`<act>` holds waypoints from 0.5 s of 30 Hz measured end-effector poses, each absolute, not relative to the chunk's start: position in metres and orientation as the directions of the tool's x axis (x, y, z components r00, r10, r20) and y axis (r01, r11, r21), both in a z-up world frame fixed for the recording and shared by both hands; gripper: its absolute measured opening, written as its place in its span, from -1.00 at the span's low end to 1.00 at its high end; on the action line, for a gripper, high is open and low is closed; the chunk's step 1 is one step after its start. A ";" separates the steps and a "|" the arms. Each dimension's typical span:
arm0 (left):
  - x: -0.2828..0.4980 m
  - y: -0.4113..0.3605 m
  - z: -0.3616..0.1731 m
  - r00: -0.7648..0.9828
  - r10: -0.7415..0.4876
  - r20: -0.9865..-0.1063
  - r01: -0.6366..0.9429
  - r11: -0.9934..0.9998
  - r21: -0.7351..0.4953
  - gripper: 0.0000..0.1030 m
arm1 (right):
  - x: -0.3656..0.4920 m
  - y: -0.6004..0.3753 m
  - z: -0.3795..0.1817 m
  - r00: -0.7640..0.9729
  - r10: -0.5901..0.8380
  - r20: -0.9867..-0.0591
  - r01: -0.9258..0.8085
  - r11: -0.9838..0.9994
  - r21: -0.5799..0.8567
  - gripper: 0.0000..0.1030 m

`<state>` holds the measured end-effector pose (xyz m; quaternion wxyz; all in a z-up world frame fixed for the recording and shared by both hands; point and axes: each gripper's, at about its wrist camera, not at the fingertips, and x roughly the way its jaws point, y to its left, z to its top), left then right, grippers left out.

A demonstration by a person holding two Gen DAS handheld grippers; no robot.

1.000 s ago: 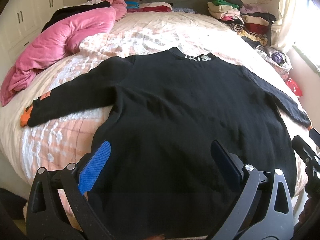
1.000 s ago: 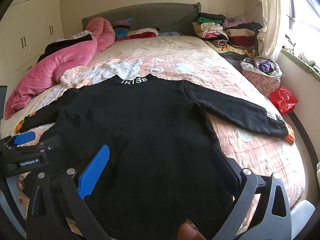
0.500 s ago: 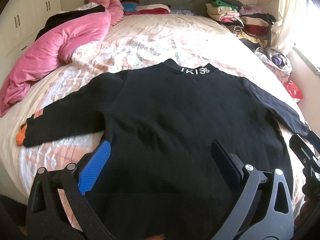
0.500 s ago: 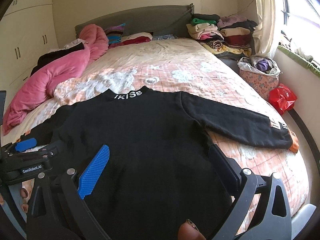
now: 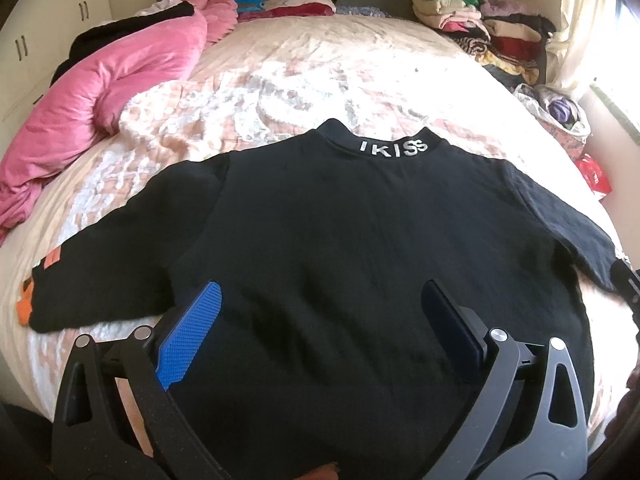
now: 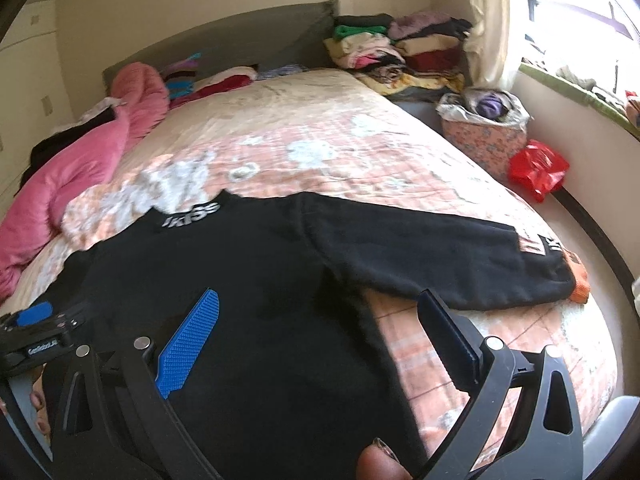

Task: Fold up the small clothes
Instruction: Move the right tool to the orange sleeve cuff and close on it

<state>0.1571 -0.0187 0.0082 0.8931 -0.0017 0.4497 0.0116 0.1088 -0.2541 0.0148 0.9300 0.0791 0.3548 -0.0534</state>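
A black sweatshirt [image 5: 360, 248] lies flat and spread out on the bed, back up, with white lettering on its collar [image 5: 394, 148]. Both sleeves stretch sideways and end in orange cuffs [image 5: 25, 308] [image 6: 579, 280]. My left gripper [image 5: 320, 320] hovers open over the lower body of the sweatshirt, nothing between its fingers. My right gripper [image 6: 320, 320] is open too, above the garment's lower right side, near where the right sleeve [image 6: 440, 252] joins the body. The left gripper [image 6: 36, 320] also shows at the left edge of the right wrist view.
The bed [image 5: 320, 68] has a peach and white quilt. A pink duvet [image 5: 100, 92] is heaped along its left side. Stacks of folded clothes [image 6: 400, 48] sit at the far right by the headboard. A floral basket [image 6: 486, 136] and a red bag [image 6: 538, 168] stand beside the bed.
Both grippers have drawn back and swung a little right, so the sweatshirt sits farther off in both views. The right view now shows more of the right sleeve. Both stay open.
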 end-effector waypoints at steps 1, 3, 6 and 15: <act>0.161 -0.020 0.007 0.591 0.022 -0.806 -0.022 1.000 0.011 0.82 | 0.112 -0.261 0.013 0.739 -0.051 -0.672 0.172 0.978 0.116 0.92; 0.169 -0.021 0.006 0.588 0.028 -0.808 -0.026 1.000 0.015 0.82 | 0.116 -0.273 0.011 0.729 -0.072 -0.681 0.207 0.971 0.119 0.92; 0.184 -0.024 0.007 0.589 0.027 -0.808 -0.028 1.000 0.013 0.82 | 0.124 -0.296 0.007 0.708 -0.115 -0.697 0.280 0.952 0.127 0.92; 0.231 -0.032 0.011 0.590 0.014 -0.807 -0.026 1.000 -0.002 0.82 | 0.138 -0.364 -0.009 0.630 -0.205 -0.749 0.475 0.865 0.163 0.92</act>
